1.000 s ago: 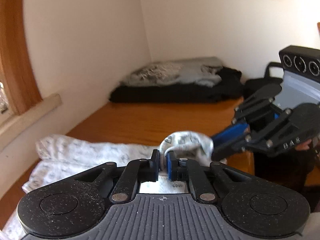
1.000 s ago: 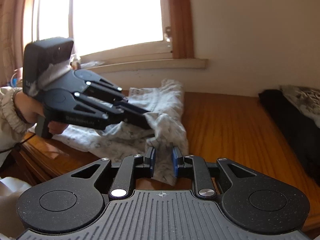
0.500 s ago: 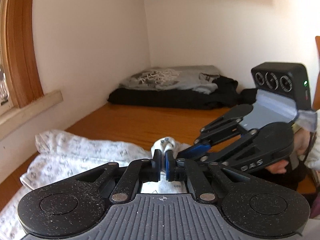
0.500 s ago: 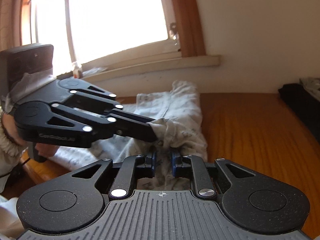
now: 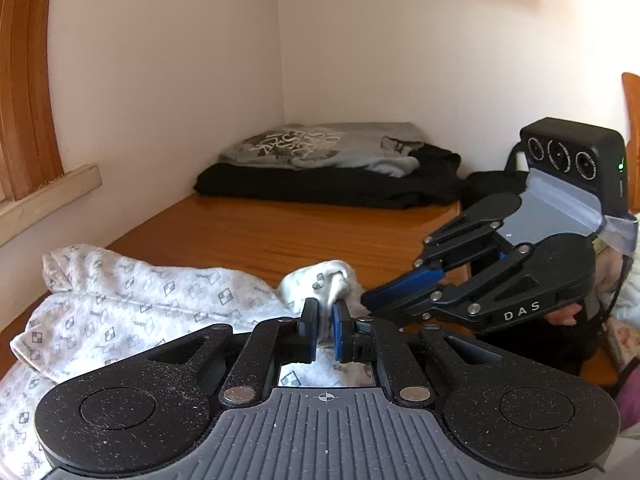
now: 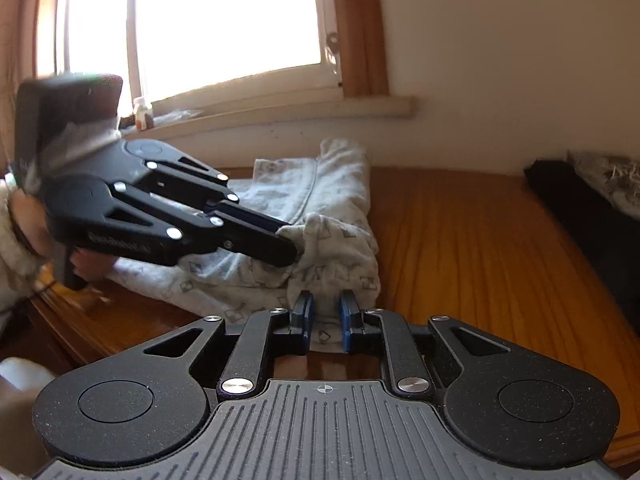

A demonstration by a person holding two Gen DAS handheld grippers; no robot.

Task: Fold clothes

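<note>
- White patterned cotton garment point(image 5: 132, 304) spread over lower left of left wrist view, on orange-brown wooden tabletop point(image 5: 280, 236); one bunched edge raised at frame centre.
- Left gripper point(image 5: 325, 322) clamped on that raised bunch, blue pads narrow with cloth pinched between; same grip visible centre-left in right wrist view point(image 6: 290, 246).
- Right gripper point(image 6: 325, 322): blue pads now wider apart than 0.5 s ago, cloth hanging between them but not squeezed. Reads as let go, or nearly so.
- In left wrist view right gripper point(image 5: 370, 300) sits at centre right, tip just beside the bunch, fingers parted; pulled back a little versus 0.5 s ago.
- Raised bunch sits higher and fuller than 0.5 s ago, closer to the 1 s ago shape.
- Likely meaning: hand-off of the edge to the left side, right side freed for a regrip elsewhere. Fold stage not settled by these views; garment rumpled, no clean crease visible.
- Outward: grey printed shirt on black folded clothes point(image 5: 332, 176) in upper centre, far corner, well apart. Window sill point(image 6: 280, 114) across upper left of right wrist view.
</note>
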